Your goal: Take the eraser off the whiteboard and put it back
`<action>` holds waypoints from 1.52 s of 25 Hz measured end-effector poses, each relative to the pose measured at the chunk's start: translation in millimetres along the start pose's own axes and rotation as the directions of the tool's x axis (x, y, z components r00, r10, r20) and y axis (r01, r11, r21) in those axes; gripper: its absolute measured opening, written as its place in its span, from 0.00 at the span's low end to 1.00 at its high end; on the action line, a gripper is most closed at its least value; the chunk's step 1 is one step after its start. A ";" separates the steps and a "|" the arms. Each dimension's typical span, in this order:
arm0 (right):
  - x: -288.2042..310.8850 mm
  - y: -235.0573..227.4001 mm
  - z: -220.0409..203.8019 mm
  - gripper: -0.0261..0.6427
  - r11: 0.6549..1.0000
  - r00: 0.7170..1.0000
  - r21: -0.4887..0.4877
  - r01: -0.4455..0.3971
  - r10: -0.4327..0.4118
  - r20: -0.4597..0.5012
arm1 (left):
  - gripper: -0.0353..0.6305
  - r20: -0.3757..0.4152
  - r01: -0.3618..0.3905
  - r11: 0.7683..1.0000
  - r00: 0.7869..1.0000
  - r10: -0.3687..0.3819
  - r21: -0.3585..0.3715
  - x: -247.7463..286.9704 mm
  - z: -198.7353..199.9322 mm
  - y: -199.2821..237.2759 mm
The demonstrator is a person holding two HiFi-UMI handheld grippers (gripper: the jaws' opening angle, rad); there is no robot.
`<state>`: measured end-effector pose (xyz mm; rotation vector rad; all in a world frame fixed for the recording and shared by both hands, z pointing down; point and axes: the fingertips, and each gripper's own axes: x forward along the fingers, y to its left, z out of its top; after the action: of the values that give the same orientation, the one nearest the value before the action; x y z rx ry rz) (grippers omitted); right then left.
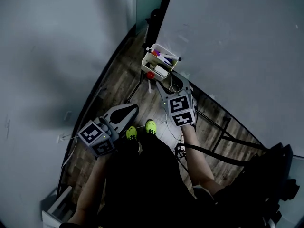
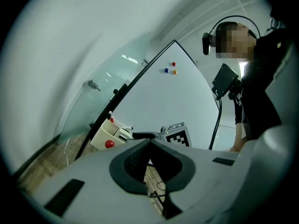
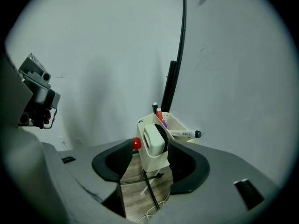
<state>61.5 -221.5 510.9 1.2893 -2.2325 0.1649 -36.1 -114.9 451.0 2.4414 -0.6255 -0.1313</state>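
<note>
The white eraser (image 3: 153,139) with its black felt side sits at the front of a cream basket (image 3: 154,160) fixed below the whiteboard (image 3: 233,69). My right gripper (image 3: 149,147) is open, and its jaws stand either side of the eraser without pressing on it. In the head view the right gripper (image 1: 163,83) points at the basket (image 1: 151,60), where the eraser (image 1: 161,71) lies beside markers. My left gripper (image 1: 132,109) hangs lower left over the floor, shut with nothing in it. In its own view the left gripper (image 2: 150,143) points level toward the basket (image 2: 103,136).
A marker (image 3: 184,134) sticks out of the basket, and a red ball (image 3: 136,143) is on its side. Coloured magnets (image 2: 170,69) sit high on the whiteboard (image 2: 159,97). Stand legs and cables (image 1: 178,148) cross the wooden floor. A person in dark clothes (image 2: 261,92) stands at the right.
</note>
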 end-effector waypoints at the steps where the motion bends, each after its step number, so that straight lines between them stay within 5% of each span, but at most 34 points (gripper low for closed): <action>1: 1.9 -0.8 -0.2 0.37 1.000 1.000 -0.006 0.000 0.000 -0.002 | 0.09 0.003 -0.006 1.000 1.000 0.006 -0.002 -1.0 0.2 1.2; 24: 15.3 -7.9 2.1 0.37 0.998 1.000 -0.062 -0.002 0.002 -0.003 | 0.09 0.037 -0.062 0.998 0.997 0.063 -0.015 -8.7 5.2 14.0; 38: 17.4 -8.5 1.9 0.25 0.998 1.000 -0.069 -0.010 0.009 -0.010 | 0.09 0.050 -0.068 0.998 0.996 0.069 -0.018 -9.8 6.6 15.7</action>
<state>61.0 -240.0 517.0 1.2390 -2.2164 0.0961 -52.6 -124.9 454.3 2.4048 -0.7267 -0.1704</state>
